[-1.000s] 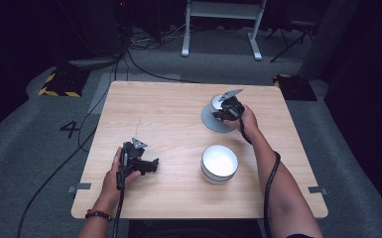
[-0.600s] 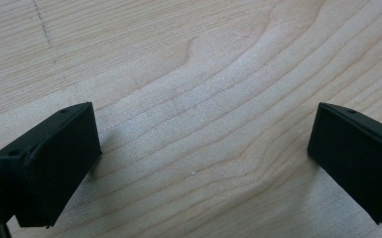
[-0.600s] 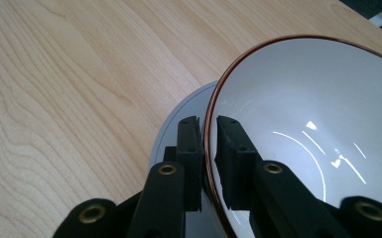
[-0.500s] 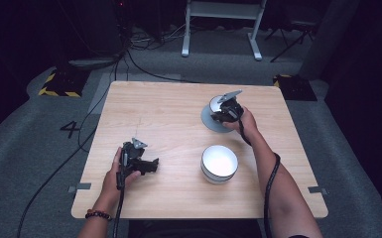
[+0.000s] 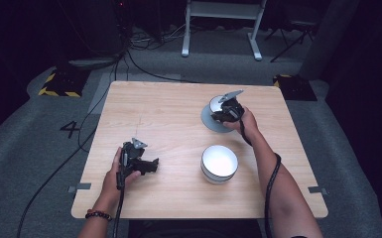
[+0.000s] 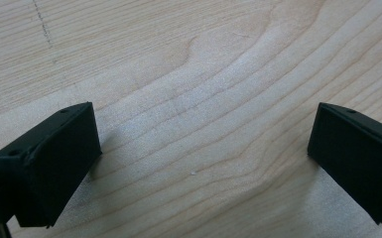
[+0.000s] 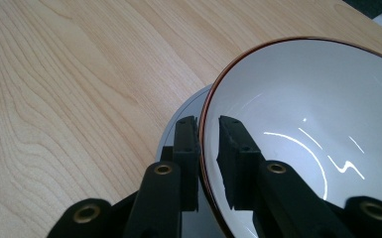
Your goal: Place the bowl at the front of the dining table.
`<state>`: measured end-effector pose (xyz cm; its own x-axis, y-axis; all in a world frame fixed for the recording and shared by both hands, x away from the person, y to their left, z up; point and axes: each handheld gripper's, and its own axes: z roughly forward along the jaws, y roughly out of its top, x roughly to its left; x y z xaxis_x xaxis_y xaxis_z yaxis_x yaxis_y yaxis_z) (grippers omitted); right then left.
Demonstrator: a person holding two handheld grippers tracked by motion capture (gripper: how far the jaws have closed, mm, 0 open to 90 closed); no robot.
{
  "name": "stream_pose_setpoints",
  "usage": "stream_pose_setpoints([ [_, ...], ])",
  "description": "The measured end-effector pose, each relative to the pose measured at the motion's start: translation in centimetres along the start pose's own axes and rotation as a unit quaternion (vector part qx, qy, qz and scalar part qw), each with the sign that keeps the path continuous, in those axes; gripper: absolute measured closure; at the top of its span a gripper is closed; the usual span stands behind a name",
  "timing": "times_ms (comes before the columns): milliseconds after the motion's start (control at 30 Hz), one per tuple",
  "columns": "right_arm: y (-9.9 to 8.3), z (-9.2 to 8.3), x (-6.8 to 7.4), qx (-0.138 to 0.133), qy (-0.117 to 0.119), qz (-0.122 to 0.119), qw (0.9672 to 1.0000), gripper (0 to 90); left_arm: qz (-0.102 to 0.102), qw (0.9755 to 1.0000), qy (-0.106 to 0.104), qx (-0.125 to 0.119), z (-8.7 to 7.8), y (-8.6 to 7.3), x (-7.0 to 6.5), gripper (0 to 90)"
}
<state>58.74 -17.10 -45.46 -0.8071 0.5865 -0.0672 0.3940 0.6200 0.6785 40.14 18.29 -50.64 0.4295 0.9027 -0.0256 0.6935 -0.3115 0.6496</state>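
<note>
Pinching the rim of a white bowl [image 7: 297, 134], the right gripper [image 7: 208, 148] is tilting it up off the grey plate [image 5: 209, 119] underneath — one jaw inside the wall, the other outside, the thin brown edge caught between them. Compared with a second ago, the bowl is sitting a little higher and further toward the far edge of the plate, so the lift is only just getting under way; the plate itself is keeping its place on the table [image 5: 168, 104].

Nearer the person than that plate, a second white bowl [image 5: 219, 163] is standing upright and untouched. My reading is that the raised bowl is heading there — perhaps to be nested in it — though the grip on a thin, smooth rim is looking like the weak point, since a tilted bowl could swing or slip.

Well to the left of the plate, the left gripper [image 5: 141, 162] is resting low over bare wood, its jaws spread wide with nothing between them, and it is showing no change from the earlier views — it is waiting rather than working.
</note>
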Motion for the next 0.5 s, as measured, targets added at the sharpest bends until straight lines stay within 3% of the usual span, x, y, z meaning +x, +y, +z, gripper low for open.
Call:
stream_pose_setpoints([
  [500, -0.05, -0.65, 0.01, -0.001, 0.003, -0.003, 1.0, 75.6, 0.0, 1.0, 0.0, 0.0, 0.0, 0.0, 0.0, 0.0],
])
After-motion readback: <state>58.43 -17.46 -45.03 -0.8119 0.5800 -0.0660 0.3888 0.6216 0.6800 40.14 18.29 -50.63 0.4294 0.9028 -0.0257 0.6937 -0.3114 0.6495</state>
